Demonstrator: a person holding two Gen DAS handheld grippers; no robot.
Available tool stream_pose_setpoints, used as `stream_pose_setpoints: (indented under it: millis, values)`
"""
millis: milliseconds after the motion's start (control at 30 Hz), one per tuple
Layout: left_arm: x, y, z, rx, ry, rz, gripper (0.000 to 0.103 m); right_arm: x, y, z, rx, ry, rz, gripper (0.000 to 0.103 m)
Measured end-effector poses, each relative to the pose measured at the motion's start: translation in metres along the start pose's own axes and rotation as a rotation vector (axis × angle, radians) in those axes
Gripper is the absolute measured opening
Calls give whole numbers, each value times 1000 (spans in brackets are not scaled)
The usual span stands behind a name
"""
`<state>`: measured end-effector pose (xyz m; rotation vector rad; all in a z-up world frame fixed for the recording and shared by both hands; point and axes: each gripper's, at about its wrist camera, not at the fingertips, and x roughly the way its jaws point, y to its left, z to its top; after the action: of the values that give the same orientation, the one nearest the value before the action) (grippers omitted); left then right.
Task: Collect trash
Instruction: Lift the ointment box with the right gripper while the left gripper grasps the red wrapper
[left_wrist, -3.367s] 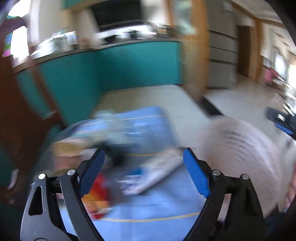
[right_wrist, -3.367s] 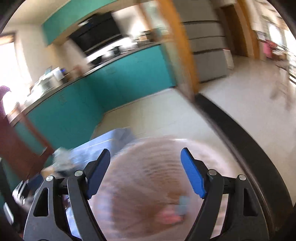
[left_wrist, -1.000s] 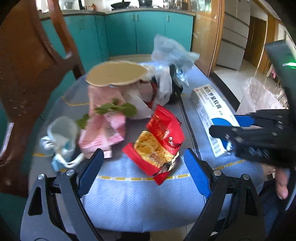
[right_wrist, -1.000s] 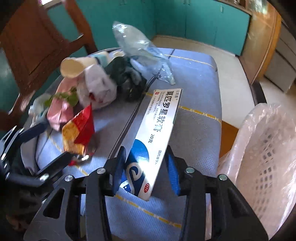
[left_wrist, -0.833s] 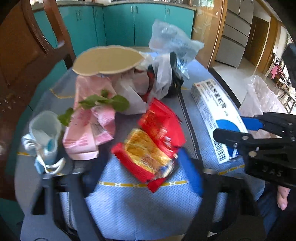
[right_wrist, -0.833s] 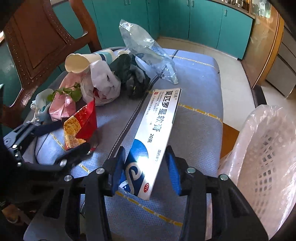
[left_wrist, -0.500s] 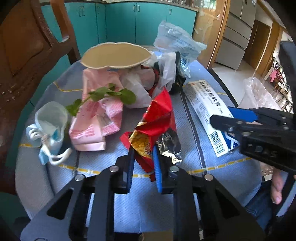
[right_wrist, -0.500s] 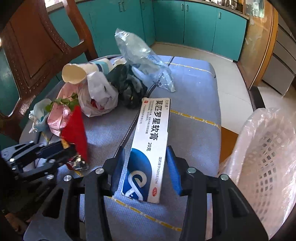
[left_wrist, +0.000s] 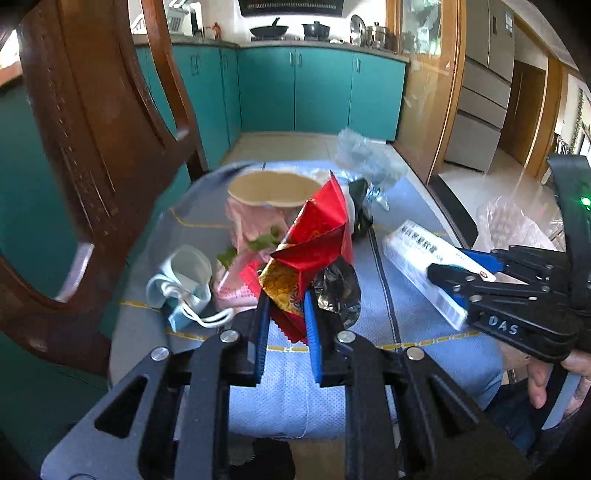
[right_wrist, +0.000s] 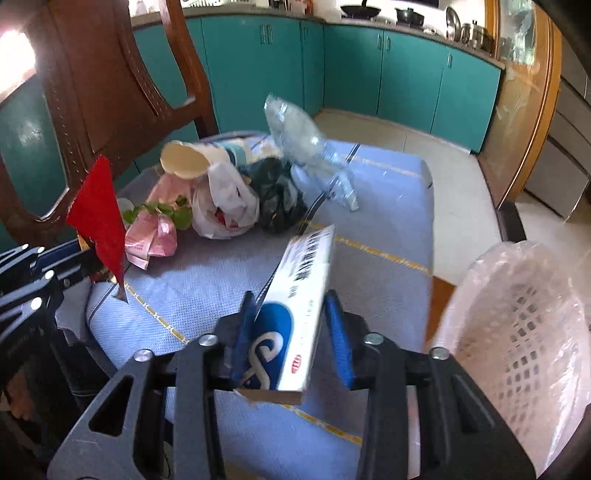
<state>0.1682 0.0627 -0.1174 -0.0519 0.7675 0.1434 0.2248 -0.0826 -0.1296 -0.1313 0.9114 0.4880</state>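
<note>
Left claw (left_wrist: 284, 325) clamps red snack wrapper (left_wrist: 314, 240); right claw (right_wrist: 291, 332), jaws just narrowed, grips ointment box (right_wrist: 295, 295) (lifted off blue cushion (right_wrist: 369, 221)); lined basket (right_wrist: 517, 332) beside cushion's right edge.

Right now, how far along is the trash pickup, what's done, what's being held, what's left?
Nothing shows in the lined basket yet. In hand: the left gripper is clamped on the red snack wrapper; the right gripper, jaws just closing, grips the white and blue box, both lifted. Left on the blue cushion: paper cup, face mask, pink bag, white bag, black bag, clear bottle.
</note>
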Motion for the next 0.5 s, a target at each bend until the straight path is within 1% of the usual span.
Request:
stream_pose_setpoints:
  millis: [67, 167, 233, 267, 300, 333, 367, 400, 467, 500]
  values:
    - [-4, -3, 0, -1, -12, 4, 20, -9, -7, -2, 12, -18, 10, 17]
    - [-5, -8, 0, 12, -16, 1, 20, -13, -13, -6, 14, -22, 29, 17]
    - [-4, -9, -1, 7, -11, -4, 20, -10, -14, -7, 26, -13, 38, 18]
    - [-4, -8, -1, 2, -7, -5, 20, -6, -12, -8, 29, -3, 44, 28]
    - [-4, -9, -2, 2, -5, -5, 20, -1, -8, -8, 24, 9, 40, 45]
    - [-4, -10, -2, 4, -4, -5, 20, 4, -3, -8, 10, 14, 23, 52]
    - [-5, -11, -2, 5, -4, -5, 20, 10, 4, -9, -8, 20, 4, 54]
    - [-6, -11, -2, 4, -5, -4, 20, 18, 11, -9, -32, 36, -16, 54]
    - [-10, -11, -2, 2, -10, -3, 20, 33, 16, -9, -41, 74, -47, 54]
    - [-11, -10, -2, 1, -13, -2, 20, 39, 17, -10, -39, 82, -83, 55]
